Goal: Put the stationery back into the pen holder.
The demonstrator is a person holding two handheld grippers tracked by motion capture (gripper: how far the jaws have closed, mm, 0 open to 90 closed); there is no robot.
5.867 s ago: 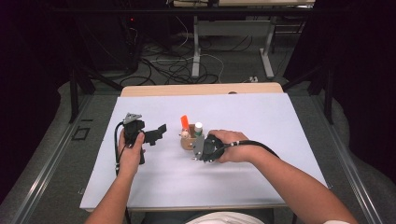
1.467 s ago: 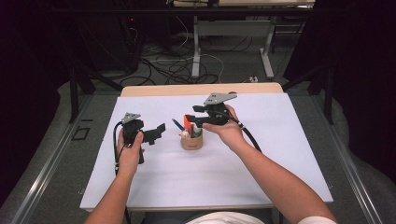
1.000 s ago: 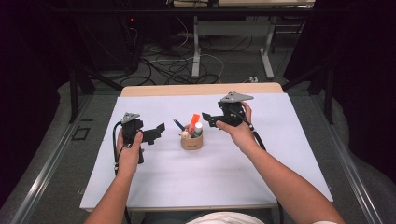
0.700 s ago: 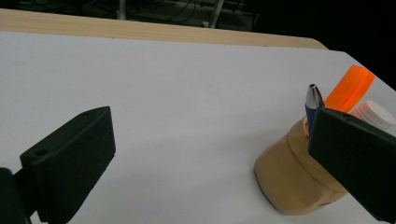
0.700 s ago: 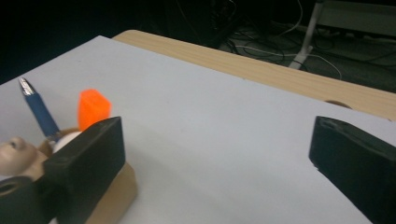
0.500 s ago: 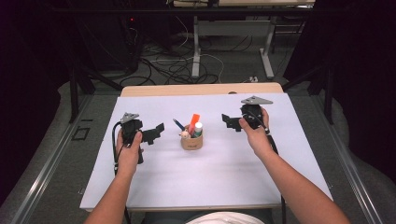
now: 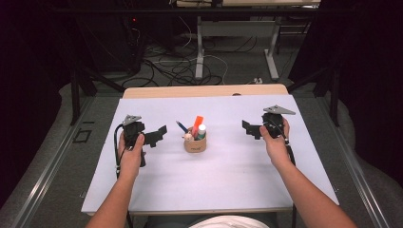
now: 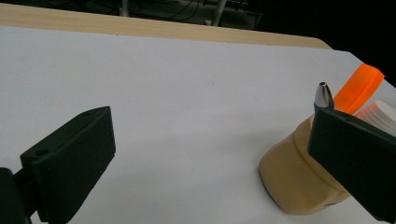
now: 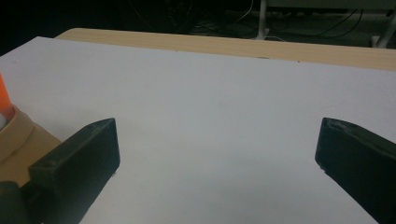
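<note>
High view overhead, facing forward-down; gripper views low, close; all share cup [image 7: 195, 141].

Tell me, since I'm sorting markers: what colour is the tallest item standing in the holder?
Bright orange: the marker in the tan holder; clearest in the left gripper view.

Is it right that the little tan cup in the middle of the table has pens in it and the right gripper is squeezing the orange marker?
Not quite. The right gripper holds nothing: the right gripper view shows its jaws wide apart over bare table. The orange marker stands in the tan cup with the pens.
</note>
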